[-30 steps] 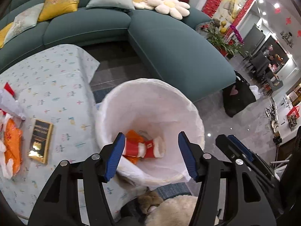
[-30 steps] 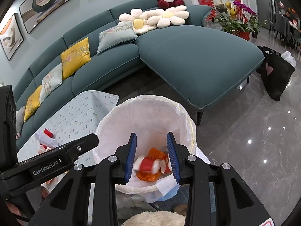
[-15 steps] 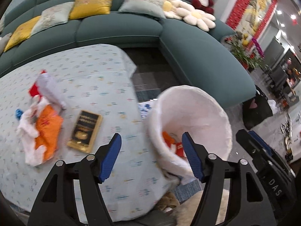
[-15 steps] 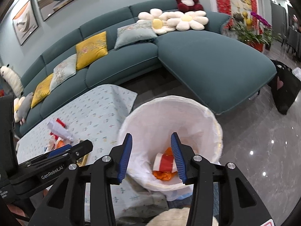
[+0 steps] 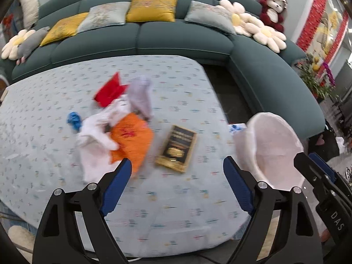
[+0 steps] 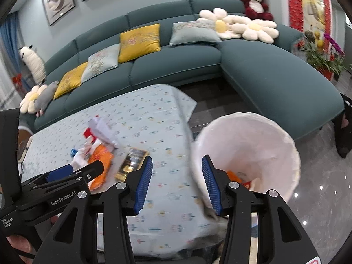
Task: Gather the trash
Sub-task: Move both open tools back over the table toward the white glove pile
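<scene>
The trash lies in a loose heap on your table [image 5: 176,209]: an orange wrapper [image 5: 132,140] at the near side, crumpled white paper [image 5: 96,132] touching it on the left, a red scrap [image 5: 110,90] and a pale grey bag [image 5: 142,96] behind, and a small blue bit [image 5: 73,120] just left of the white paper. A black-and-gold packet [image 5: 178,148] sits apart from the heap, to its right. Beside the table's right end stands the white-lined bin [image 6: 286,145], with an orange and red wrapper [image 6: 239,179] already at its bottom.

Your left gripper [image 5: 176,180] hangs above the near part of the table, fingers spread wide, nothing between them; the packet lies just ahead of the gap. Your right gripper [image 6: 177,178] is parted too and empty, over the table edge next to the bin. A teal sofa [image 6: 264,70] with yellow and grey cushions curves behind.
</scene>
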A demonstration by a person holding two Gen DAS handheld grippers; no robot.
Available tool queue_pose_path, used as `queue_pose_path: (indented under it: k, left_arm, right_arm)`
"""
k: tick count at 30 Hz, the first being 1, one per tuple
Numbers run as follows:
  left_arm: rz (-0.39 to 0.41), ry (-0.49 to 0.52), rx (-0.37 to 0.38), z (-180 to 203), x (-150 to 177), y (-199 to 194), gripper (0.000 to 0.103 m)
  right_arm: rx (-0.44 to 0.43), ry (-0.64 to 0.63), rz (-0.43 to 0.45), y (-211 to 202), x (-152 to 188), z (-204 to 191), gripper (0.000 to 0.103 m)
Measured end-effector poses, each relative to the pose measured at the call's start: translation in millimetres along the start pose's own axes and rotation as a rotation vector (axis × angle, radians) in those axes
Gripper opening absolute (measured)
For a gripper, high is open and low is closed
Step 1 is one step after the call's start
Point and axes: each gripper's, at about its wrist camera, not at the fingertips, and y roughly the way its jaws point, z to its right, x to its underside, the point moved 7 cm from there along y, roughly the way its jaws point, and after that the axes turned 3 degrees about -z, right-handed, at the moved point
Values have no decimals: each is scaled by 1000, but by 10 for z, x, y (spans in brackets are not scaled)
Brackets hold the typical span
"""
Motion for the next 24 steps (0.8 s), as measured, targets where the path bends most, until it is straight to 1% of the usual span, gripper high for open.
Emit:
queue_pose_path:
  k: [4, 8, 14, 21, 24]
  left_arm:
    - [4, -31, -37, -343, 31, -29, 82]
    - [3, -59, -67, -659, 53, -42, 85]
    - [0, -99, -109, -1171, 63, -53, 85]
    - [-20, -142, -148, -1695, 106, -23, 85]
    - [-29, -160, -151, -1885, 119, -14, 85]
  right_arm:
    - [-18, -42, -17, 48, 34, -296, 46]
    - [-39, -89, -44, 137, 115, -605, 46]
    - [-65, -152, -92, 301, 269, -1024, 46]
    - [-111, -232, -159, 595, 457, -1594, 46]
    - [-136, -253, -193, 758, 528, -1830, 46]
